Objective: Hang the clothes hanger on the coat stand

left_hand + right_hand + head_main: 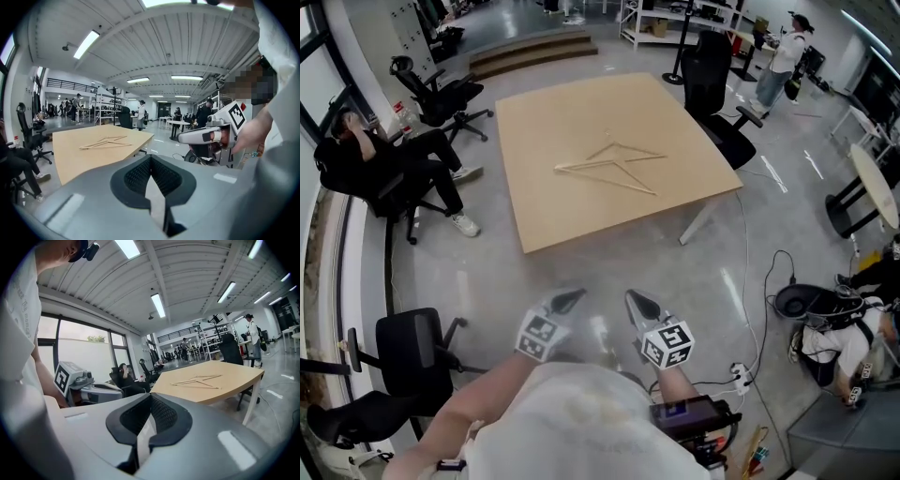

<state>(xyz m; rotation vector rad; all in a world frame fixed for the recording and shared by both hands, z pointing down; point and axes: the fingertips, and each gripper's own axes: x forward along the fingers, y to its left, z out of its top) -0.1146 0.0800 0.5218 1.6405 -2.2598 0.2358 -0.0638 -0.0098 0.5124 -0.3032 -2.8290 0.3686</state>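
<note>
A pale wooden clothes hanger (611,164) lies flat near the middle of the tan square table (544,216), some way ahead of me. Both grippers are held close to my body, above the floor and short of the table. My left gripper (571,298) is shut with nothing in it, and so is my right gripper (637,301). The left gripper view shows the hanger (105,142) far off on the table, beyond the closed jaws. In the right gripper view the hanger (197,380) is likewise distant. I cannot make out a coat stand for certain.
Black office chairs (441,94) stand left of the table, and a person (389,164) sits there. Another chair (717,89) is at the table's right side, with a black pole on a round base (678,56) behind it. Cables and a power strip (739,373) lie on the floor at right.
</note>
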